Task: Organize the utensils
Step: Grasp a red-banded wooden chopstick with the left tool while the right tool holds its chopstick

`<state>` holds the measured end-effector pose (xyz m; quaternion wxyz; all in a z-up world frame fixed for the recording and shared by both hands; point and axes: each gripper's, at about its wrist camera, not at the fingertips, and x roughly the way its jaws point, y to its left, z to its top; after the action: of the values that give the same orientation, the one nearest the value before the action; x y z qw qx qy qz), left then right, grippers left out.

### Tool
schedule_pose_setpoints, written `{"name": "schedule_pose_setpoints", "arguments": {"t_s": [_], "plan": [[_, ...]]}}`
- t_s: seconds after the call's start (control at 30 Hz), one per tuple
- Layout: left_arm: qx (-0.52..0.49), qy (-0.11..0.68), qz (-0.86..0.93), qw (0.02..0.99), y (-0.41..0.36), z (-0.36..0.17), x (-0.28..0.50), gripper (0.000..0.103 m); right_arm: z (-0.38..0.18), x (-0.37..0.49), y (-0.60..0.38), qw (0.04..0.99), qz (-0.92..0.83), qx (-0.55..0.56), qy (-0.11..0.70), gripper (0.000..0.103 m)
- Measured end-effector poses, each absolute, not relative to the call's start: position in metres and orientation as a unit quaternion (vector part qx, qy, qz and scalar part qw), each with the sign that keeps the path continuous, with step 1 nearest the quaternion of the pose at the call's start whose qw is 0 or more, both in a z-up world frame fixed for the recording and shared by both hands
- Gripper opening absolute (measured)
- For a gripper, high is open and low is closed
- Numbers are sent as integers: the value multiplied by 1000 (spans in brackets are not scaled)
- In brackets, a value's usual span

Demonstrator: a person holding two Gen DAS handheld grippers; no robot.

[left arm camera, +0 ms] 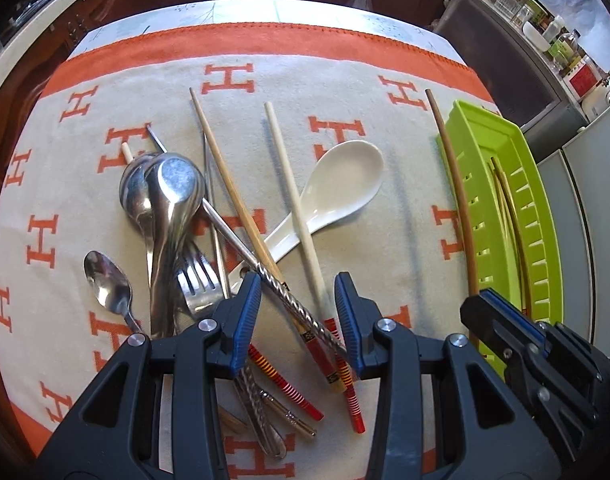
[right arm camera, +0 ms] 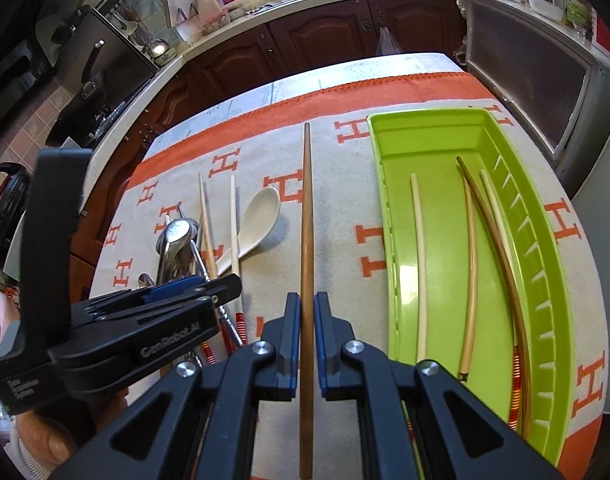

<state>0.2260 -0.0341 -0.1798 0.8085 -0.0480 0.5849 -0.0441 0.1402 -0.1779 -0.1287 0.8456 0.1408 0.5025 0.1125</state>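
Observation:
My left gripper [left arm camera: 297, 314] hangs open over a pile of utensils, its pads on either side of a twisted metal chopstick [left arm camera: 265, 276] and red-striped chopsticks [left arm camera: 313, 280] without pressing them. The pile also holds large metal spoons [left arm camera: 165, 192], a fork [left arm camera: 197, 284], a small spoon [left arm camera: 105, 280] and a white ceramic spoon [left arm camera: 345, 176]. My right gripper [right arm camera: 307, 314] is shut on a dark brown chopstick [right arm camera: 306, 220], held above the cloth left of the green tray [right arm camera: 425, 114]. Several chopsticks [right arm camera: 471, 260] lie in the tray. The right gripper [left arm camera: 501, 312] also shows in the left wrist view.
The table wears a beige cloth with orange H marks [left arm camera: 45, 240] and an orange border [right arm camera: 345, 96]. Wooden kitchen cabinets [right arm camera: 317, 36] and a cluttered counter lie beyond the far edge. The left gripper [right arm camera: 221, 290] sits at the left in the right wrist view.

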Motion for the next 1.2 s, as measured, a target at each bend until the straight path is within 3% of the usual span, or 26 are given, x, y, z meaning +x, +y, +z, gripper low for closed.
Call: {"name": "schedule_pose_setpoints", "arguments": {"t_s": [0.47,0.97,1.1,1.2], "plan": [[-78,574,-32,814,-24,-162,245,35,-128,136,-193,841,120,170,500,6],[-67,615,-26,785,-38,-191,246,34,-127,136,-201,839,121,179,500,6],[-66,618,-29,783,-42,-194,245,26,-126,136,-202,839,121,178,499,6],[-62,613,-30,787,-44,-190,242,25,-126,134,-202,840,121,181,497,6]]}}
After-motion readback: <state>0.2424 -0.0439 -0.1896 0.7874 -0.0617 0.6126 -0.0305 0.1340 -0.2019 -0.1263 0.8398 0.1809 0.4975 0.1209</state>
